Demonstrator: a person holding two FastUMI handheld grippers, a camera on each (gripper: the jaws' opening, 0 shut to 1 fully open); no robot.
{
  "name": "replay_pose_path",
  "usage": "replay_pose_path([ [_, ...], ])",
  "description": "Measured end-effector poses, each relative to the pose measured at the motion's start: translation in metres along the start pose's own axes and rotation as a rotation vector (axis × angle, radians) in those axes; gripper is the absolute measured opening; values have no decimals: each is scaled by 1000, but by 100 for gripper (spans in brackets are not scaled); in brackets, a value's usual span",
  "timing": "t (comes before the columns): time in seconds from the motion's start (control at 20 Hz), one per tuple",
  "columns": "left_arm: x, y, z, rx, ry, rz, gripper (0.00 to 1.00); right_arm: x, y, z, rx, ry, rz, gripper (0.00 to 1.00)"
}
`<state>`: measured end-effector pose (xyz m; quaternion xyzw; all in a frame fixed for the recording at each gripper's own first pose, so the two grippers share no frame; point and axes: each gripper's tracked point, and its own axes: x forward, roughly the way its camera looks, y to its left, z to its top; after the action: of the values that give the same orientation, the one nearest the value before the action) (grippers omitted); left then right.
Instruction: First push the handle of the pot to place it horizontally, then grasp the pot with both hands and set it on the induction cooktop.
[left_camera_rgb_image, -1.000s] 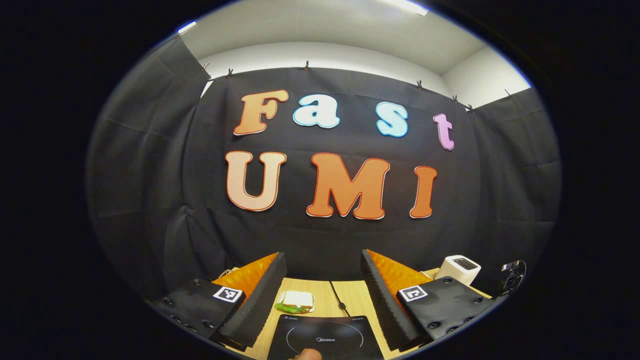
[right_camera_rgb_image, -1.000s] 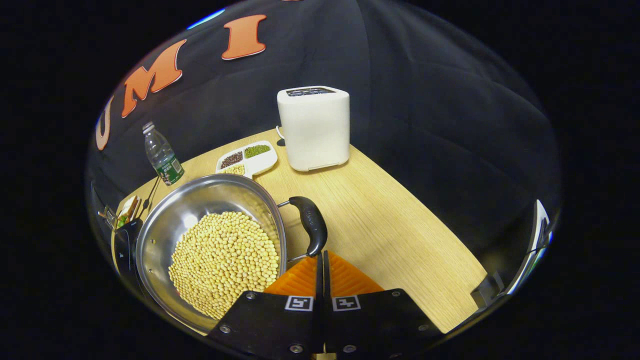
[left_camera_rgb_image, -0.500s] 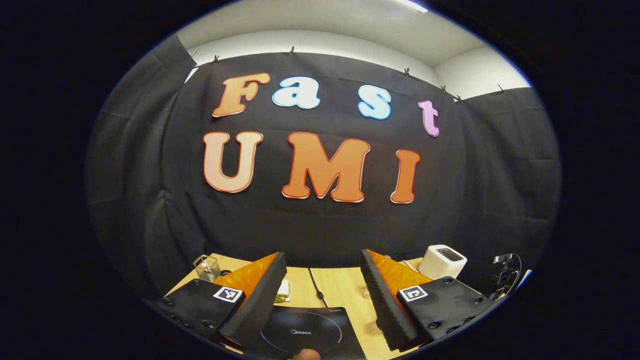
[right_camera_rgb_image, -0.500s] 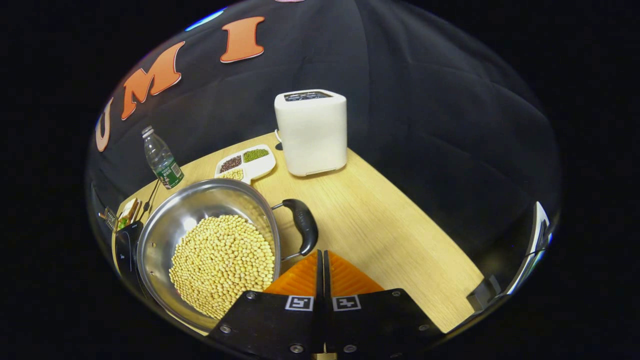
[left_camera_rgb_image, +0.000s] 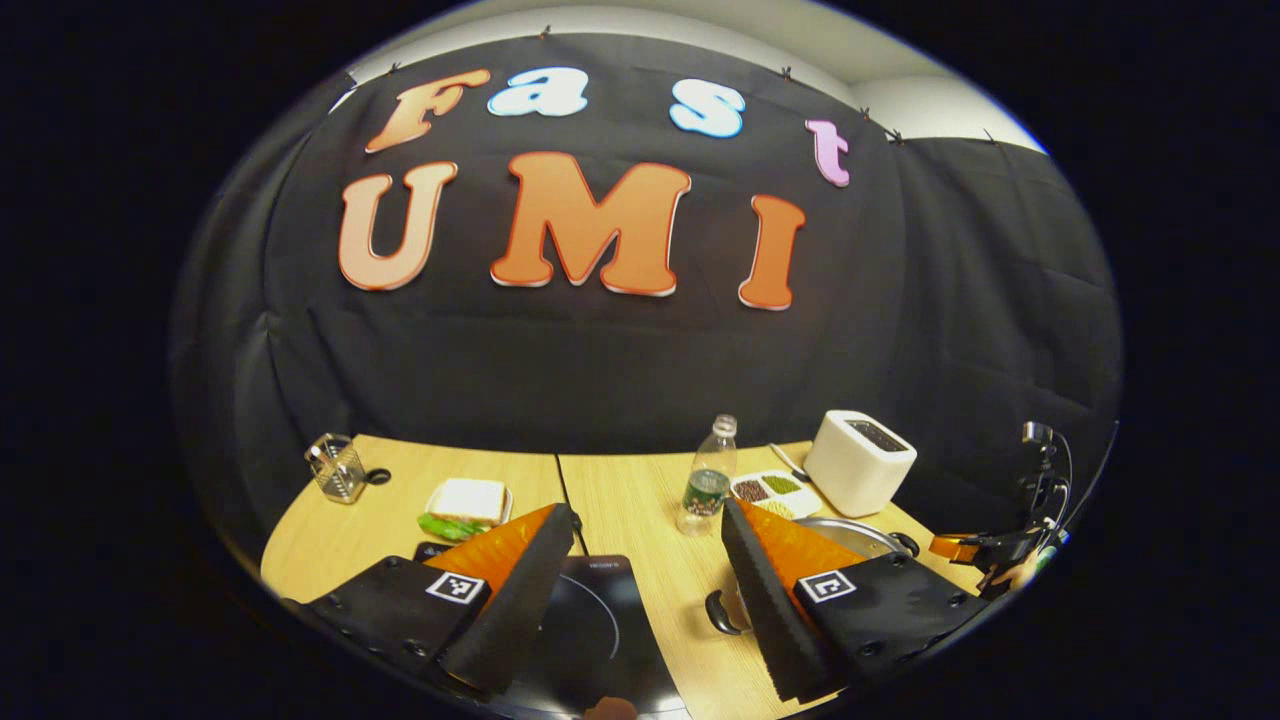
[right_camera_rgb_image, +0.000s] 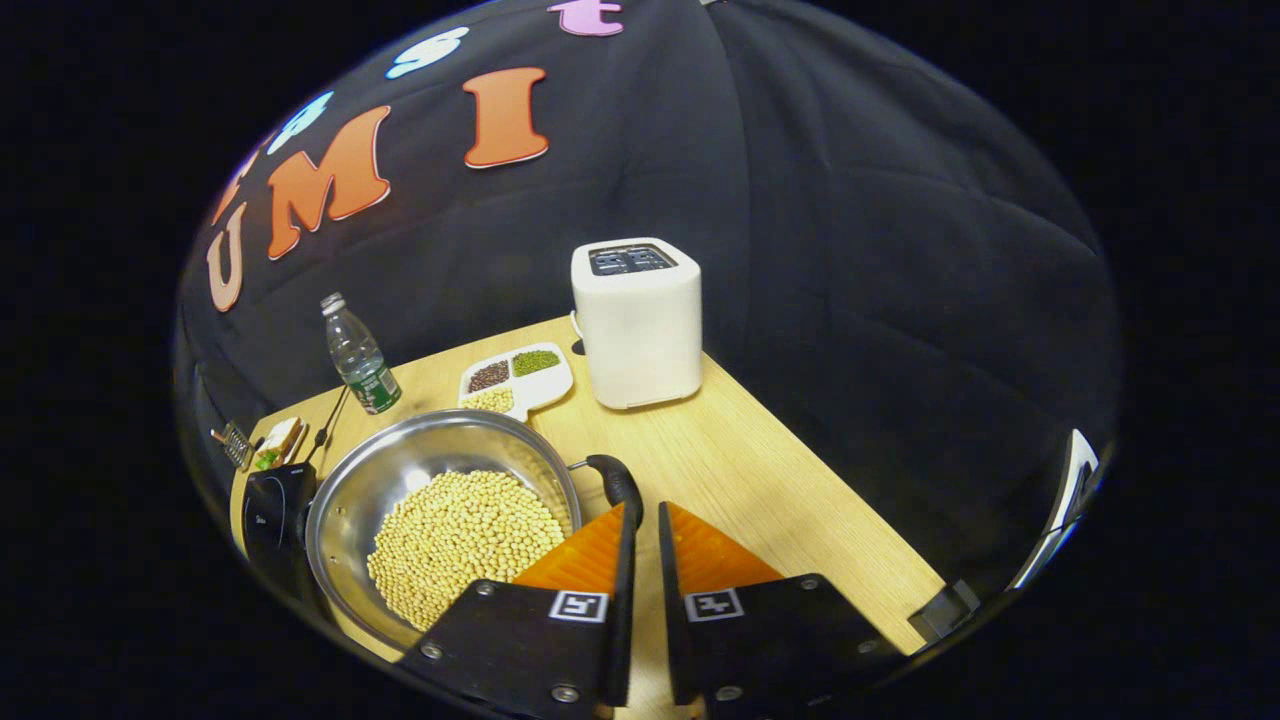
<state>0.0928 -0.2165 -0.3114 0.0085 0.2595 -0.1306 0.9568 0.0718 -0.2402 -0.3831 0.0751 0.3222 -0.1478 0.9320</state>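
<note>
Bench: light wood bench (right_camera_rgb_image: 760, 480), seam down the middle in left gripper view; black cloth wall right behind its far edge.
Room: white wall strip above the cloth, top of left gripper view.
L jaws: I see the left gripper (left_camera_rgb_image: 640, 570) spread wide, nothing between; induction cooktop (left_camera_rgb_image: 590, 630) lies under and ahead of the gap, toward my left jaw.
R jaws: right gripper (right_camera_rgb_image: 640, 560) nearly together, thin slit, not pinching anything; tips just beside the pot's black handle (right_camera_rgb_image: 618, 482), can't tell if touching.
Pot: steel pot (right_camera_rgb_image: 400, 480) full of soybeans (right_camera_rgb_image: 465, 540), ahead-left of R jaws; in left gripper view it sits behind my right jaw, its other handle (left_camera_rgb_image: 720, 612) poking out near the gap.
Cooktop: left of the pot in right gripper view, close to its rim.
Past the jaws: bottle (right_camera_rgb_image: 360, 355), sectioned bean dish (right_camera_rgb_image: 515, 380), toaster (right_camera_rgb_image: 638, 320); sandwich plate (left_camera_rgb_image: 468, 500) and wire holder (left_camera_rgb_image: 340, 468) far left.
Open room: bare bench to the right of R jaws up to the near right edge.
Edges: toaster near the far bench edge.
</note>
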Motion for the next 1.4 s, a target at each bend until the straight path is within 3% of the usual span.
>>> replay_pose_path([
  [0.05,8,-9,-17,-1,39,-16,99,1,6,-1,-5,4,22,34],
  [0.15,24,-24,-48,4,103,-38,99,8,10,-1,-24,8,33,59],
  [0.35,50,-52,-107,6,239,-81,98,24,14,3,-56,5,39,92],
  [0.4,57,-56,-119,4,265,-87,99,29,16,3,-59,5,42,94],
  [0.75,98,-73,-174,44,347,-86,99,63,18,-11,-83,77,36,94],
  [1.1,120,-77,-203,-30,396,-65,98,78,22,-21,-70,131,50,94],
  [1.3,125,-82,-202,-15,385,-68,89,80,27,-27,-36,161,76,92],
  [1.4,126,-80,-199,-2,384,-62,76,80,27,-28,-41,163,71,81],
])
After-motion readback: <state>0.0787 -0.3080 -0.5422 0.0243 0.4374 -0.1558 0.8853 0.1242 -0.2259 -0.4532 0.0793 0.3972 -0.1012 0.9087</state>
